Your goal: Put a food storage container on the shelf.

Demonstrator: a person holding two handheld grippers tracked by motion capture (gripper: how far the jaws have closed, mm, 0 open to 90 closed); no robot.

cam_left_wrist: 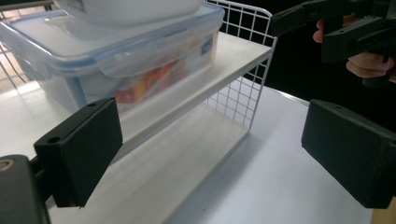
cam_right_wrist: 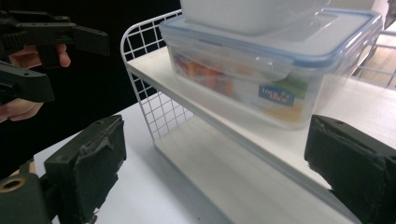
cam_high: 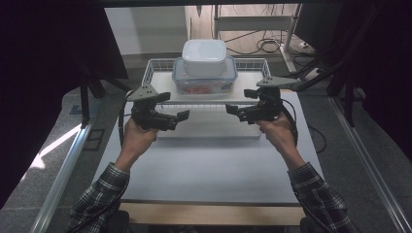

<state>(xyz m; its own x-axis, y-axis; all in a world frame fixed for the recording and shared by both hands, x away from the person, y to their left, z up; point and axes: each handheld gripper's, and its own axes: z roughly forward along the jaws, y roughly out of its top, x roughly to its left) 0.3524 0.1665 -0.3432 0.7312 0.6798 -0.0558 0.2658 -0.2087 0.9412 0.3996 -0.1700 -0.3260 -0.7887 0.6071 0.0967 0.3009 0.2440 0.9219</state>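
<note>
White tabletop (cam_high: 209, 165) carried the wire shelf (cam_high: 160, 65) near its far edge. I held left gripper (cam_high: 183, 115) and right gripper (cam_high: 232, 109) spread wide, empty, flanking the clear lidded box (cam_high: 204, 80). Best approach, I judged: close in level, squeezing both ends evenly.

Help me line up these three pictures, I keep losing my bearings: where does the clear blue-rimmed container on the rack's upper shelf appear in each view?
High view: the clear container sits top centre, a white tub stacked on it.
Left gripper view: upper left, above the left jaw.
Right gripper view: upper right, label facing the camera.
Shared landmark: the white wire rack whose shelf carries it.
</note>
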